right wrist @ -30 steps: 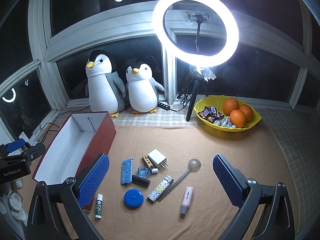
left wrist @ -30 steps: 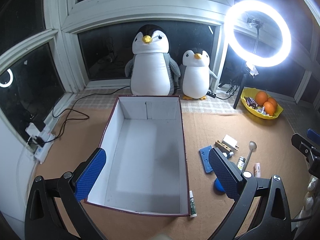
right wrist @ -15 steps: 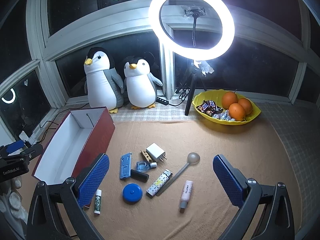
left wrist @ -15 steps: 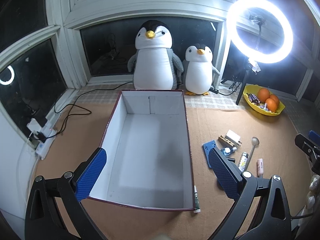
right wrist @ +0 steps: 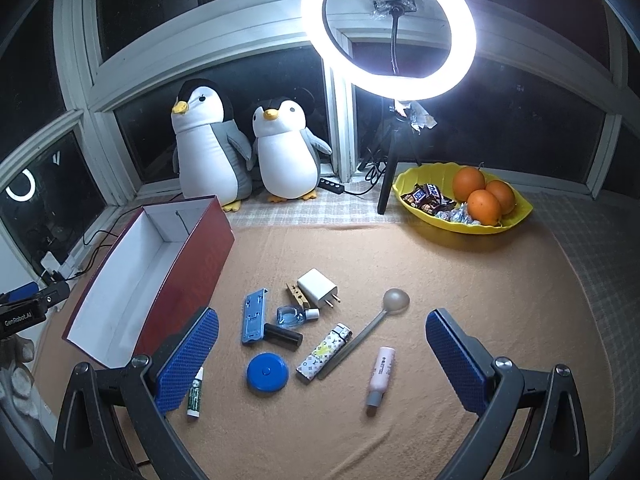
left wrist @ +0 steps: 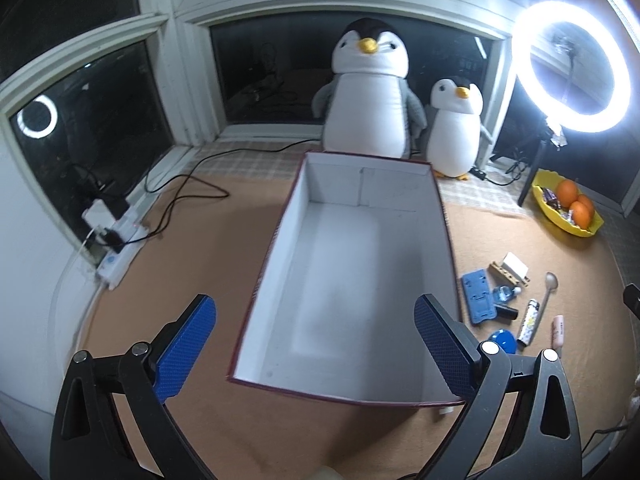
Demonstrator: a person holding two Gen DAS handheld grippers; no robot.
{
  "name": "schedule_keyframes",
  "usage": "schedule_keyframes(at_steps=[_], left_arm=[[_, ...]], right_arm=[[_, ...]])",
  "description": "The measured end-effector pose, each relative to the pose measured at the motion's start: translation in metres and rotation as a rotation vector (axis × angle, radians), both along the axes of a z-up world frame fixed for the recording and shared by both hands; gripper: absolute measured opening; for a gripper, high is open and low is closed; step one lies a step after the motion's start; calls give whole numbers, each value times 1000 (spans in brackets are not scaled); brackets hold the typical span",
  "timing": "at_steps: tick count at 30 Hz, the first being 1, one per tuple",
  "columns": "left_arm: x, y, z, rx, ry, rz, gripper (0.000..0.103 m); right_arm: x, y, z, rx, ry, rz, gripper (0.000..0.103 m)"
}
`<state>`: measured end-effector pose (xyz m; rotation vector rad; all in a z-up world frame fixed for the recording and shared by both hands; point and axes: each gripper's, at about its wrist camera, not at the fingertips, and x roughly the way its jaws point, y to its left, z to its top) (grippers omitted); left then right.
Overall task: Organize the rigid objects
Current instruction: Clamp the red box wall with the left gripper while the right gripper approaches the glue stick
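Fingers on my left gripper (left wrist: 314, 342) are spread wide with nothing between them, hovering over the near end of the dark red cardboard box with a white interior (left wrist: 352, 280), which sits open on the tan cloth-covered table (left wrist: 192, 248). On my right gripper (right wrist: 322, 354) the blue-padded fingers (right wrist: 456, 356) are just as wide apart and hold nothing, hanging above the loose items lying to the right of the box. Beneath them I see a round blue plastic disc (right wrist: 267, 372), a patterned lighter (right wrist: 324, 353), a long metal spoon (right wrist: 366, 330) and a pink tube (right wrist: 381, 376). Farther back lie a blue rectangular plastic stand (right wrist: 253, 315), a short black cylinder (right wrist: 282, 336), a small clear glass bottle (right wrist: 296, 315), a wooden clip (right wrist: 298, 296) and a white plug adapter (right wrist: 318, 288). A small white lip balm stick (right wrist: 195, 392) lies by the box's near corner, just beside my right gripper's left finger. Behind everything stand two plush penguins (right wrist: 244, 152), a glowing ring light (right wrist: 388, 28) and a yellow bowl of oranges and sweets (right wrist: 516, 210).
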<state>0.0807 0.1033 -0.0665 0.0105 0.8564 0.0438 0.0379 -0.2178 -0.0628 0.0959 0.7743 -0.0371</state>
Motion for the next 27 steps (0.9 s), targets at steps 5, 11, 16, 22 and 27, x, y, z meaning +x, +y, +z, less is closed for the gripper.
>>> schedule_keyframes(at_steps=[5, 11, 16, 22, 27], left_arm=[[-4, 15, -10, -3, 34, 34, 97], [-5, 35, -21, 3, 63, 79, 94], [0, 52, -29, -3, 78, 124, 85], [8, 61, -44, -6, 115, 142, 72], [12, 62, -52, -19, 139, 133, 69]], right_arm=[[0, 5, -5, -3, 17, 17, 102], [-1, 0, -13, -4, 67, 14, 102], [-4, -13, -20, 15, 97, -20, 102], [-6, -13, -28, 23, 121, -10, 102], [-5, 7, -34, 11, 132, 45, 102]])
